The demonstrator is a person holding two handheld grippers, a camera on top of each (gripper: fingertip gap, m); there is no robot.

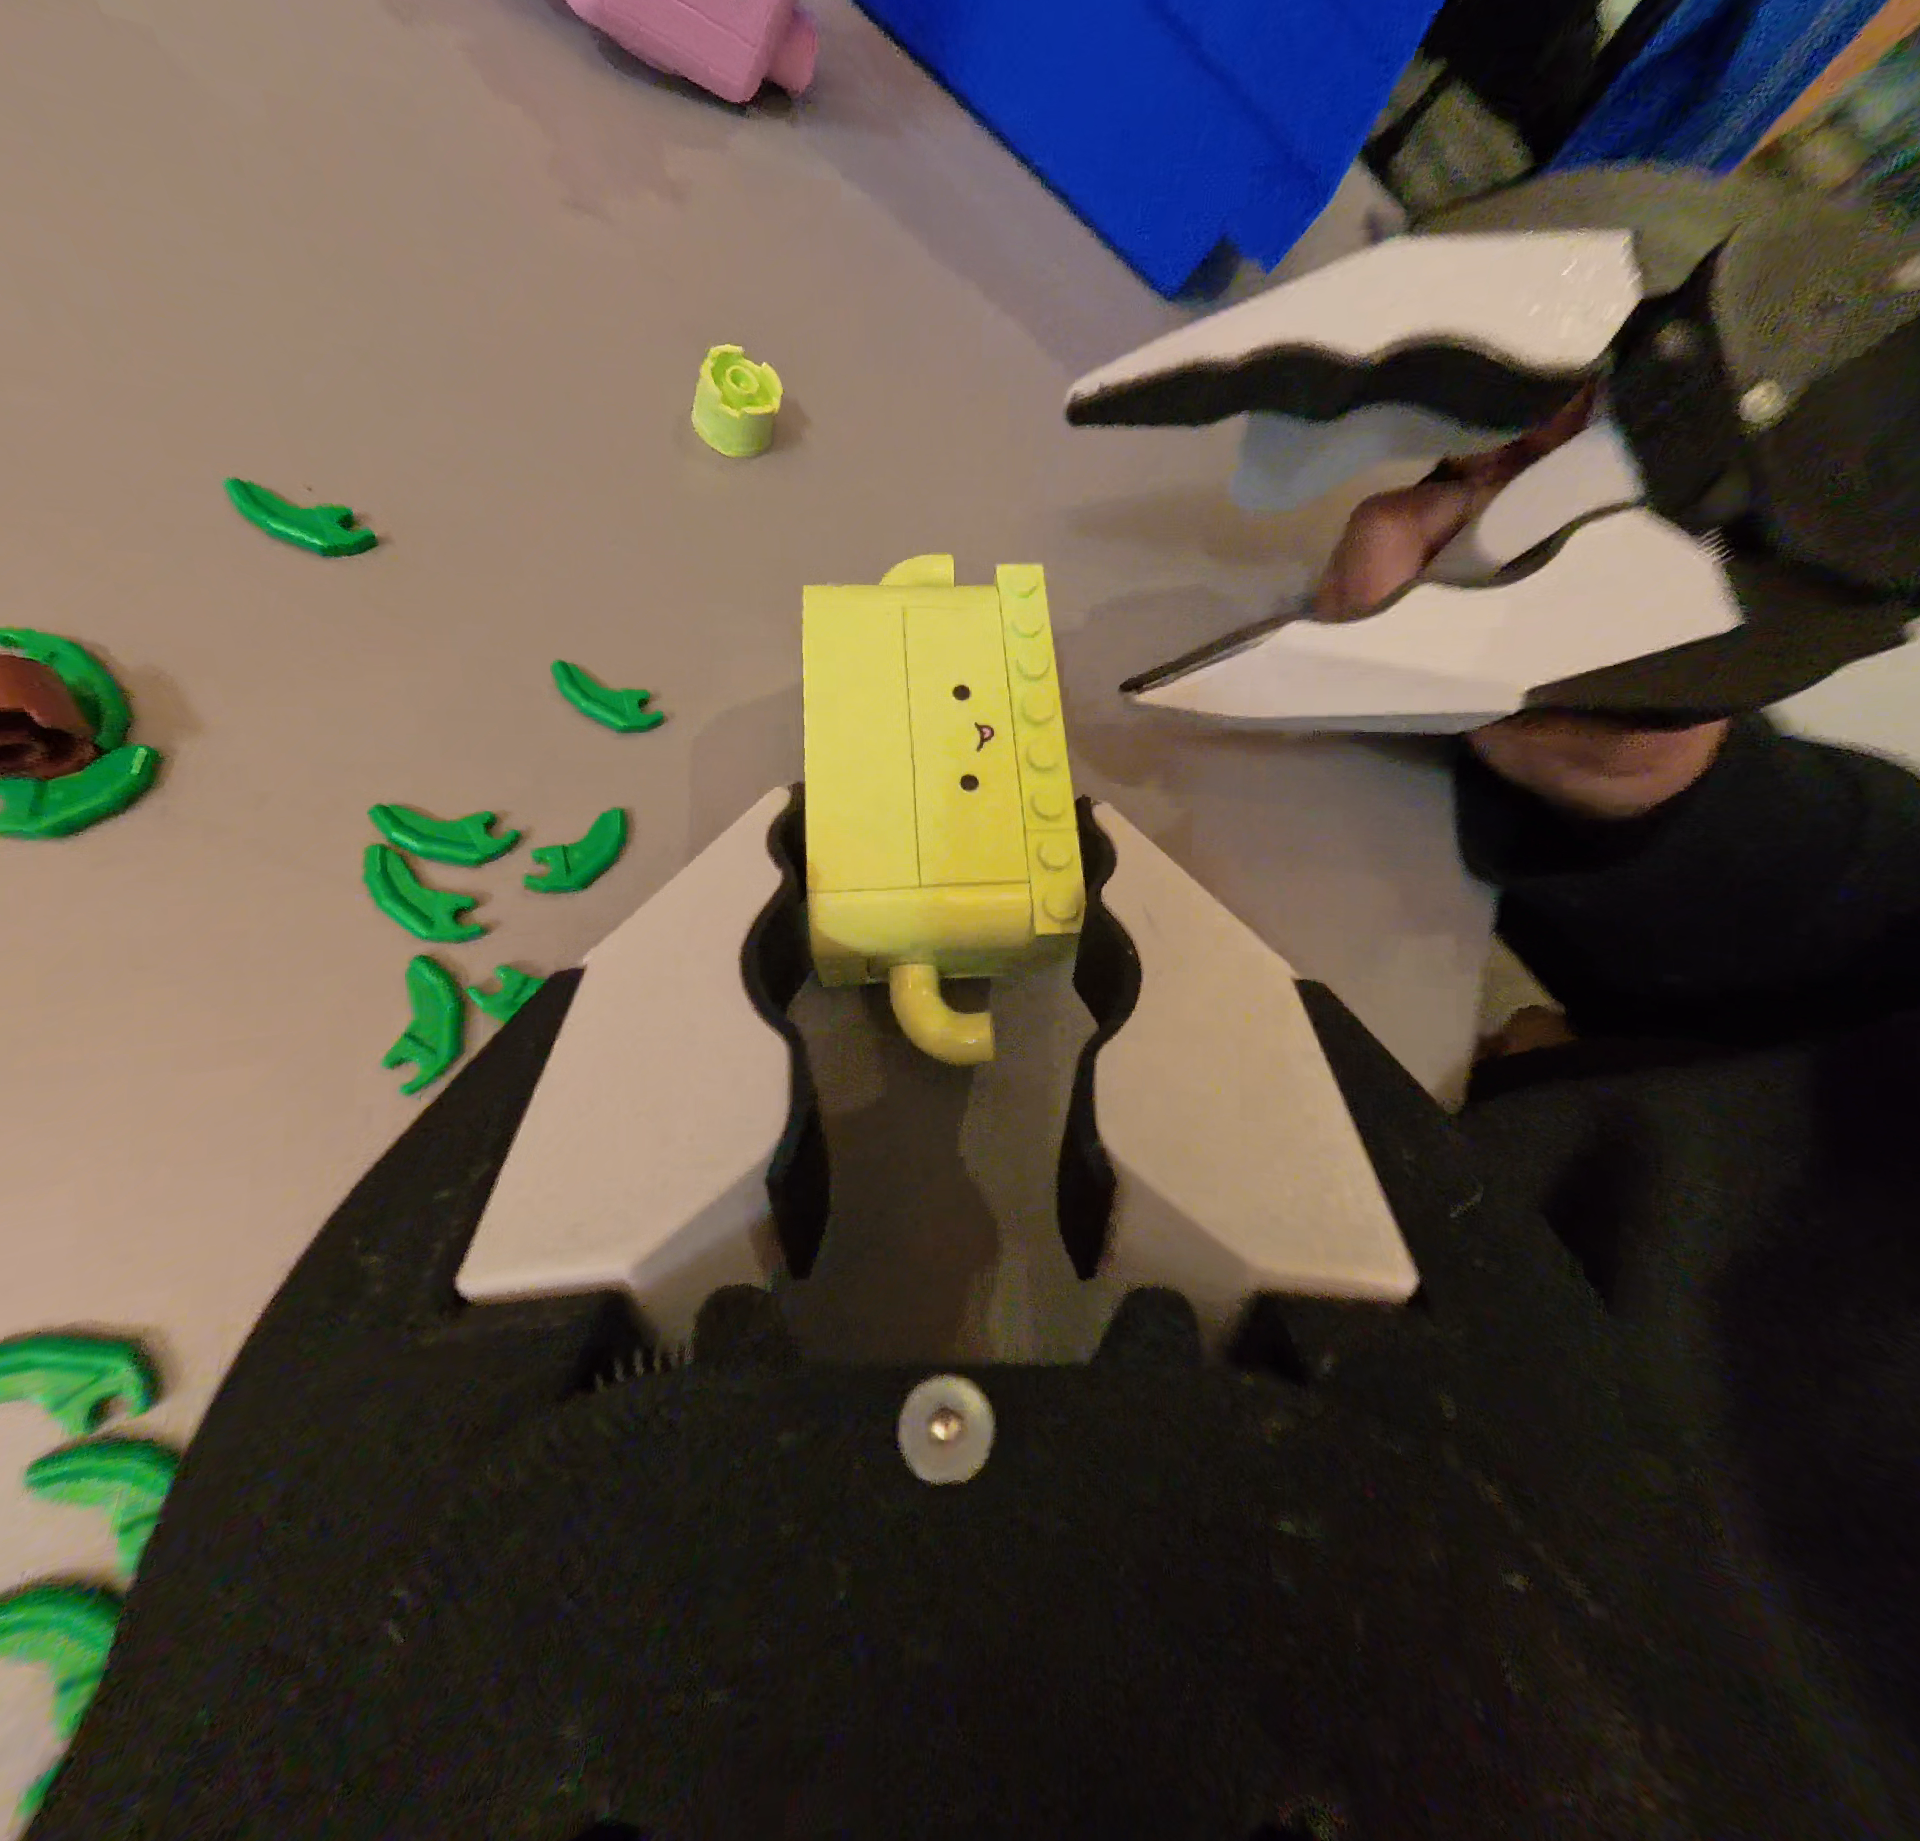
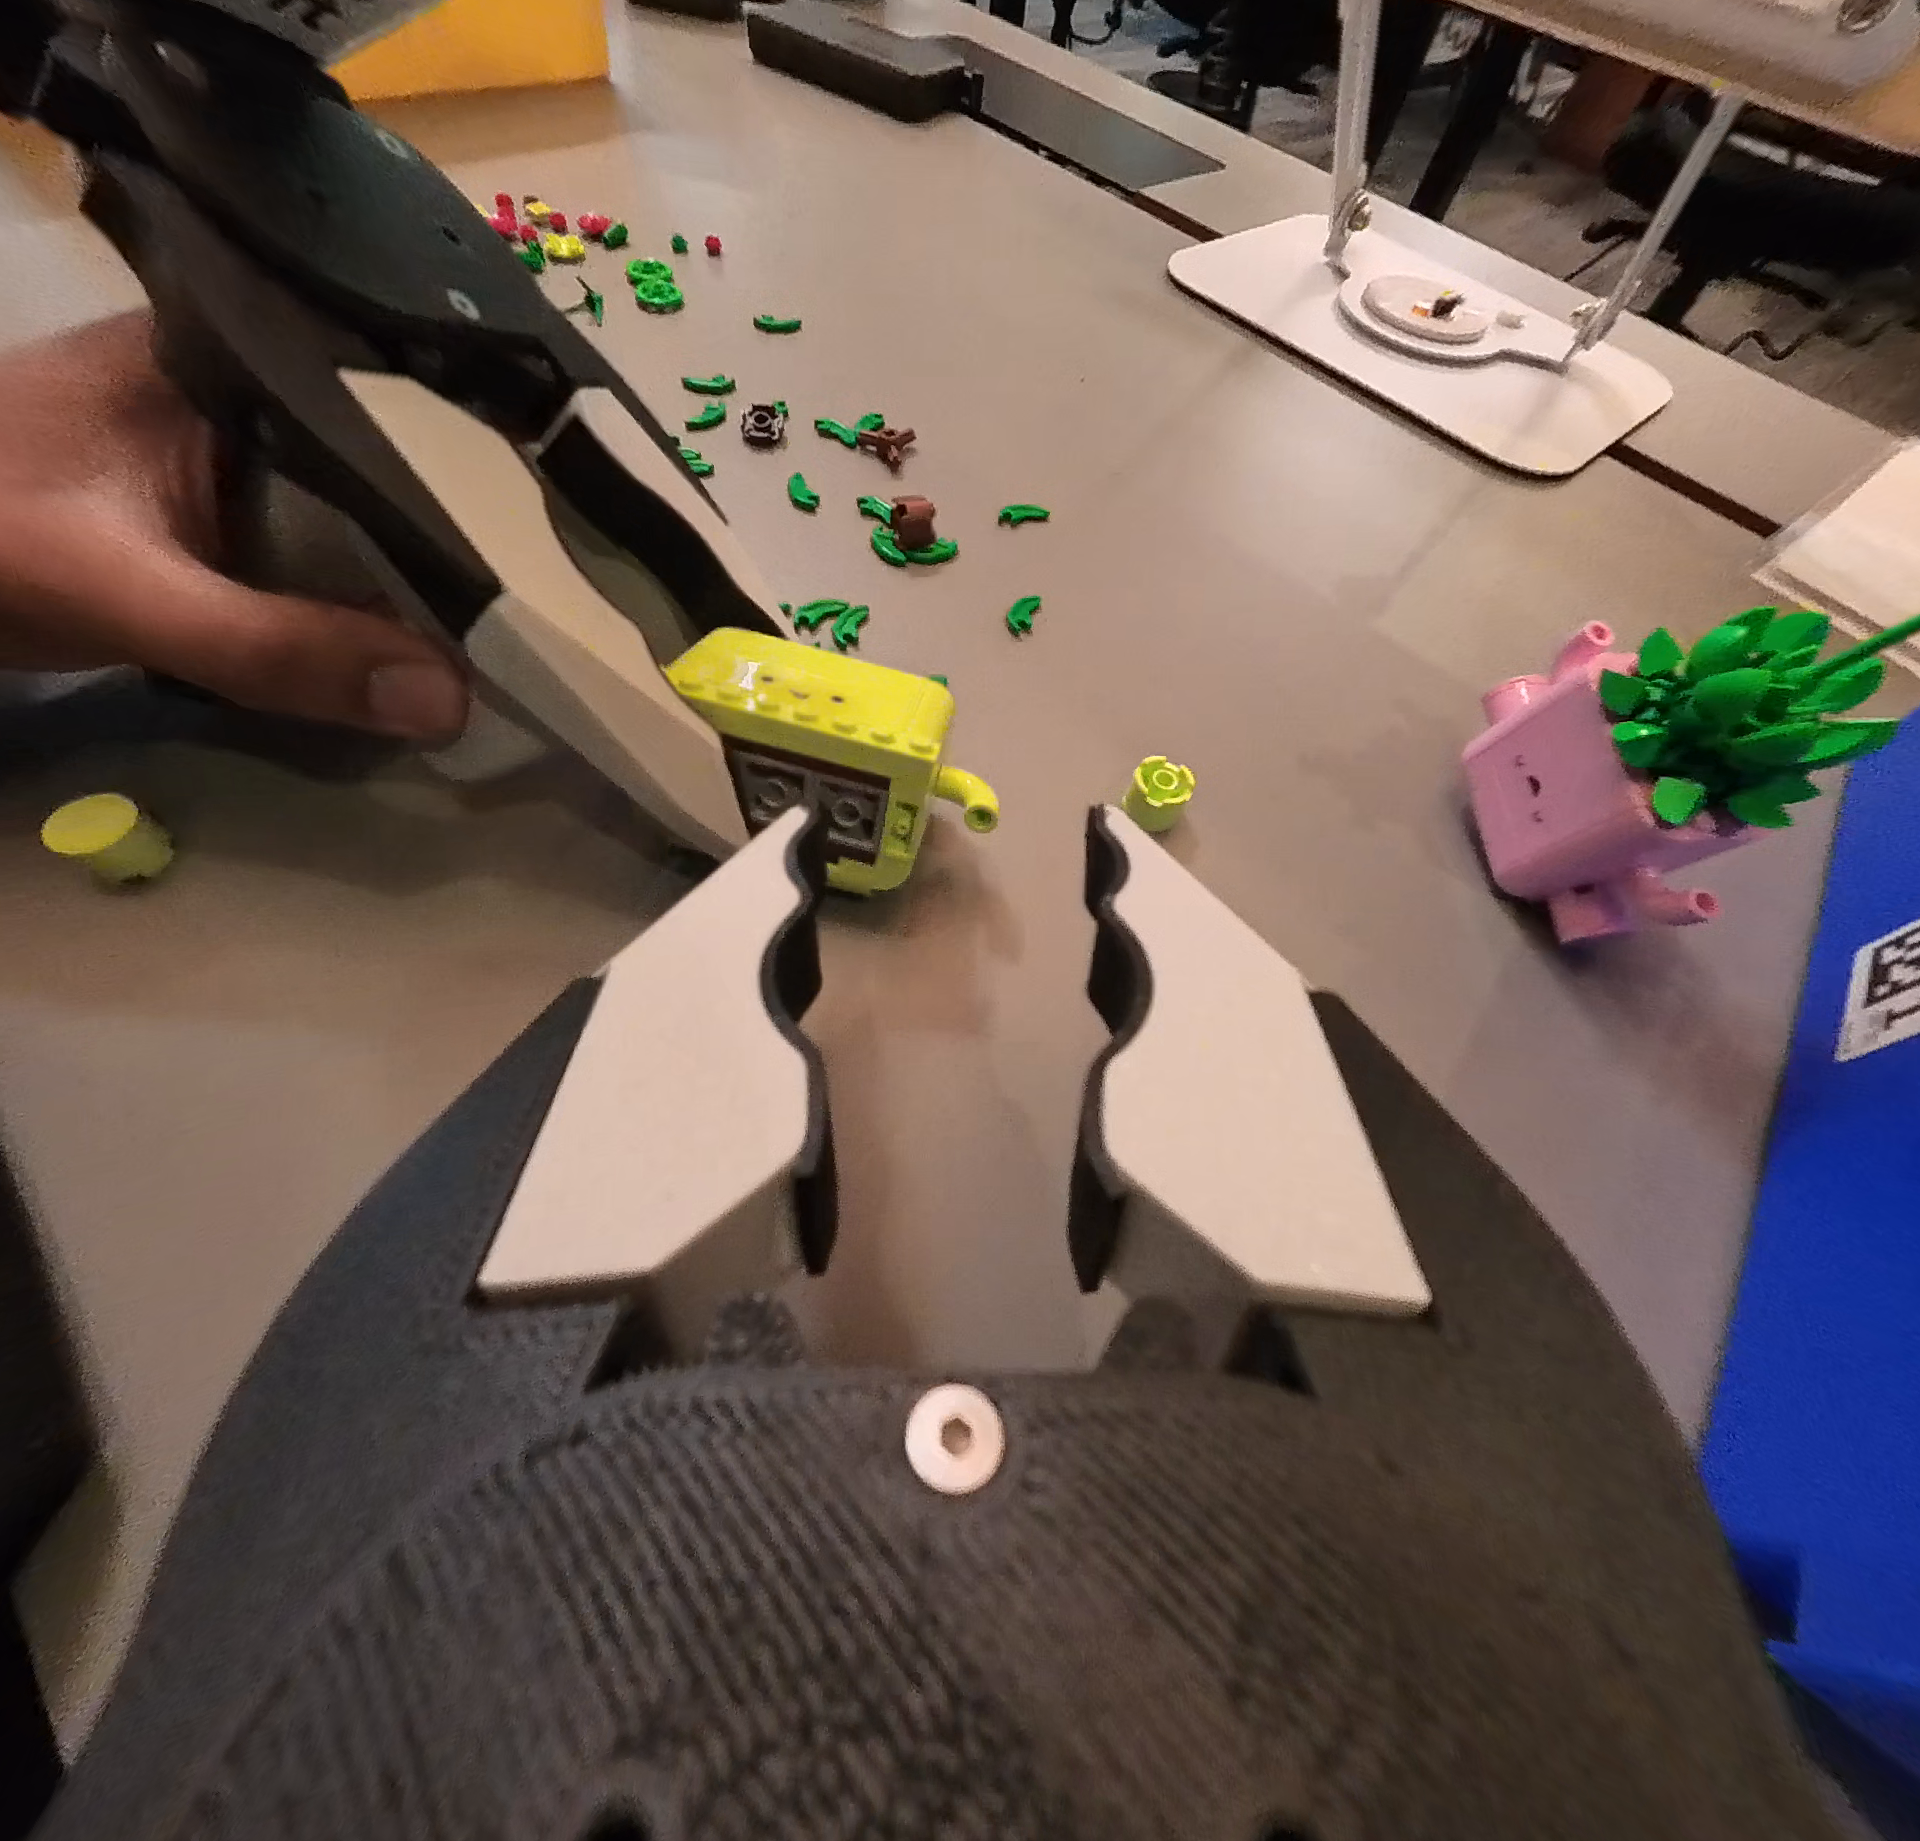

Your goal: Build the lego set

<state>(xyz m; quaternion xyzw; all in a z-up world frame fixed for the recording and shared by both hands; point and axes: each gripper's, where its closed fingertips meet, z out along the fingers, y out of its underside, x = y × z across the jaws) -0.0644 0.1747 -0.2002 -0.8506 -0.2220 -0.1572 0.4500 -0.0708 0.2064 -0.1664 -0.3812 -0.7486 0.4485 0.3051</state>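
A lime-yellow lego box figure [image 1: 935,773] with a small face and curved arms lies on its side on the grey table. My left gripper [image 1: 940,835] is shut on its near end, one finger on each side. In the right wrist view the box [image 2: 831,711] shows its brown and grey studded inside facing me, with the left gripper [image 2: 743,726] gripping it from the left. My right gripper [image 2: 948,825] is open and empty, just in front of the box. It also shows in the left wrist view [image 1: 1101,550], to the right of the box.
A lime round piece [image 1: 736,401] [image 2: 1161,792] stands beyond the box. Green leaf pieces [image 1: 442,835] and a brown stem with leaves [image 2: 912,534] are scattered at left. A pink figure [image 2: 1558,815] with green foliage, a blue bin [image 2: 1829,1272], a lime cylinder [image 2: 104,835] and a white stand [image 2: 1423,337] are around. From the right gripper's tips to the lime round piece [image 2: 1161,792] is close to 6 centimetres. It turns up in the left wrist view [image 1: 763,392] as well.
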